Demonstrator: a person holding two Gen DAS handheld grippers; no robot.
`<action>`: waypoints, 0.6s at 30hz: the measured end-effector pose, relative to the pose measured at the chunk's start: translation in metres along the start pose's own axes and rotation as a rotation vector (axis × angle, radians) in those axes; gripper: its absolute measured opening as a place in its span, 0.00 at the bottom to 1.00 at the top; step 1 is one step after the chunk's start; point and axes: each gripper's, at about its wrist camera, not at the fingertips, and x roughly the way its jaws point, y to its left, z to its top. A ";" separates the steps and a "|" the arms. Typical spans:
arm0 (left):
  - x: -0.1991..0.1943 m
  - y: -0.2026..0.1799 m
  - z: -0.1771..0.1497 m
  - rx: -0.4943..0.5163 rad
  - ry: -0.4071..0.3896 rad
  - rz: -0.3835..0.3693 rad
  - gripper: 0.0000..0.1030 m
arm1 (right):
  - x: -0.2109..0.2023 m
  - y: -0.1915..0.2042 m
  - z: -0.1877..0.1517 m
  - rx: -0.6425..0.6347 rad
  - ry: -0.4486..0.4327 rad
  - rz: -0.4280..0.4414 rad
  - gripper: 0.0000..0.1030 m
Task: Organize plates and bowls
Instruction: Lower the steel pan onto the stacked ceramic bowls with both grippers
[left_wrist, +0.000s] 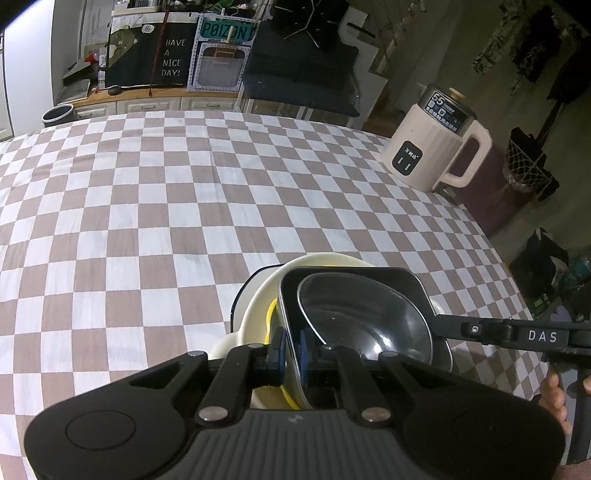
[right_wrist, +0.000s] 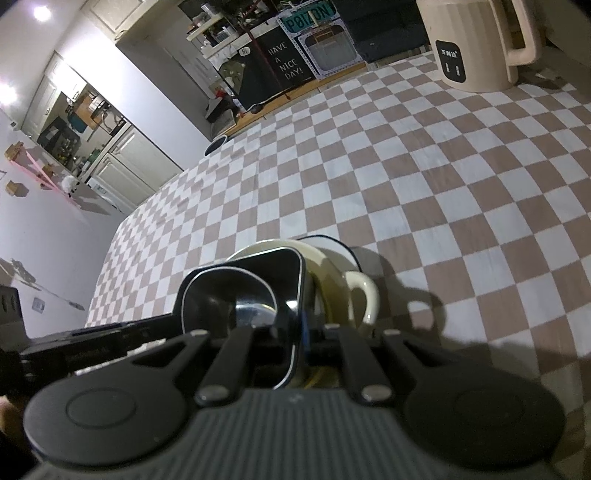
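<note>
A black square bowl (left_wrist: 354, 306) sits nested in a cream bowl (left_wrist: 255, 310) with a side handle, on a white plate with a dark rim (left_wrist: 240, 291), all stacked on the checkered table. My left gripper (left_wrist: 291, 350) is shut on the black bowl's near rim, blue pads on either side. My right gripper (left_wrist: 439, 325) reaches in from the right and grips the bowl's right rim. In the right wrist view the black bowl (right_wrist: 243, 295) fills the space between the fingers of the right gripper (right_wrist: 295, 339), with the cream bowl's handle (right_wrist: 364, 295) just right.
A cream electric kettle (left_wrist: 432, 144) stands at the table's far right edge; it also shows in the right wrist view (right_wrist: 472, 44). The checkered cloth (left_wrist: 184, 203) stretches far and left. A counter with boxes and signs (left_wrist: 173, 62) lies beyond the table.
</note>
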 end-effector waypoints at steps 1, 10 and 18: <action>0.000 0.000 0.000 0.001 0.000 0.000 0.07 | 0.000 0.000 0.000 0.001 0.000 0.000 0.09; -0.001 0.000 0.000 0.011 0.008 -0.008 0.07 | 0.001 0.000 0.001 -0.007 0.013 -0.006 0.11; -0.002 -0.004 -0.007 0.040 0.054 -0.005 0.07 | -0.003 0.000 0.003 -0.020 0.016 -0.052 0.17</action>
